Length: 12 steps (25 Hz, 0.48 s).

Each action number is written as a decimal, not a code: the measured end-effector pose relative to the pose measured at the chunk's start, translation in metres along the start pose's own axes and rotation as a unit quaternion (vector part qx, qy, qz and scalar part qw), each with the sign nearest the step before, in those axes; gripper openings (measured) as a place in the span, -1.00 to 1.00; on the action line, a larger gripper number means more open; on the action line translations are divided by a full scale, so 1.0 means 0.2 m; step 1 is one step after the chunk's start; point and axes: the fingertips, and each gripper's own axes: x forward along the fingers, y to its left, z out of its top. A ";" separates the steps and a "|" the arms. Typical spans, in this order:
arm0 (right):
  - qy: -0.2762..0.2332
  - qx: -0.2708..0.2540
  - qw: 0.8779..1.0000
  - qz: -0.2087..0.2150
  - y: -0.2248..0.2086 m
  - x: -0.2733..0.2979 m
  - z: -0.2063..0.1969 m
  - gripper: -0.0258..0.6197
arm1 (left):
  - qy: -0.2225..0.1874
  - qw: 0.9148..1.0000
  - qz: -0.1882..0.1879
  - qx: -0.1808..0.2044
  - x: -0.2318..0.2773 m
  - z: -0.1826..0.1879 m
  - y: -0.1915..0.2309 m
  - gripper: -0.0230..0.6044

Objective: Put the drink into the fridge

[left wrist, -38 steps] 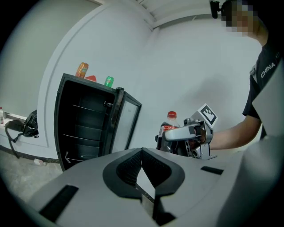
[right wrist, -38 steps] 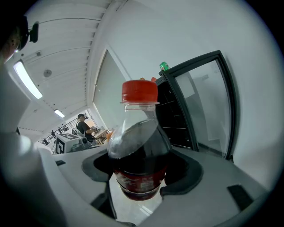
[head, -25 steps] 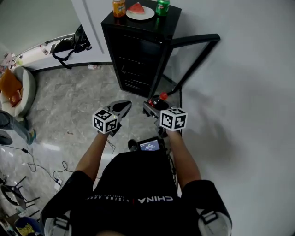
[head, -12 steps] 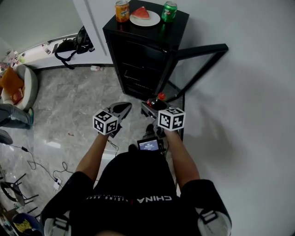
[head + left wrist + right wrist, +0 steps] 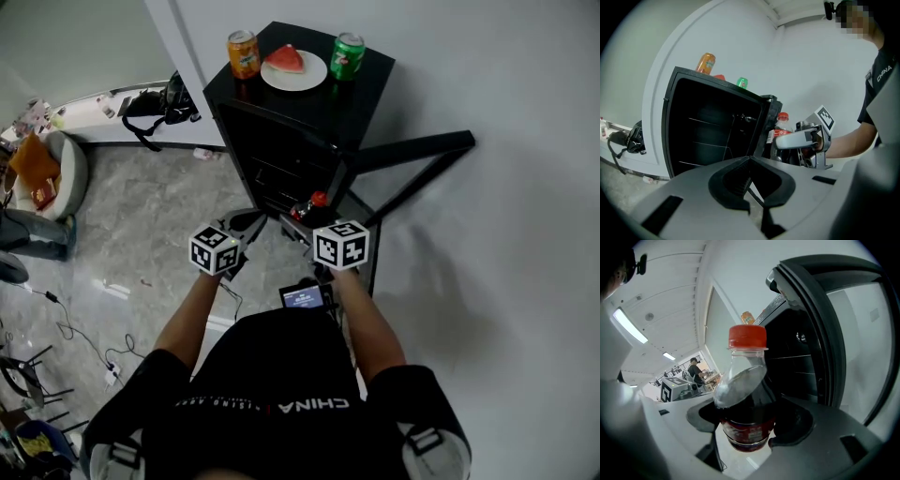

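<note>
Light: even white room light is filling my head view, and the wall point(image 5: 506, 84) is reading bright.
Source: ceiling strip lights point(image 5: 632, 326) are glowing in my right gripper view.
Shadow: a soft grey patch is falling across that wall.
Dark: the fridge interior point(image 5: 712, 126) is reading almost black.
Glare: a pale sheen is sitting on the cola bottle point(image 5: 743, 380) in my right gripper point(image 5: 746, 430).
Edges: both gripper views are bowing lines and blackening at the corners.
</note>
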 end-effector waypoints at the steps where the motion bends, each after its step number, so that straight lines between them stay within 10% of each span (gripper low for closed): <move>1: 0.002 -0.001 1.000 0.004 -0.02 0.01 0.03 0.06 | 0.001 1.000 0.005 -0.001 0.03 0.02 0.02 -0.89; 12: 0.031 -0.006 0.999 0.039 -0.14 0.17 0.08 0.06 | 0.017 0.999 0.032 -0.017 0.16 0.01 0.14 -0.89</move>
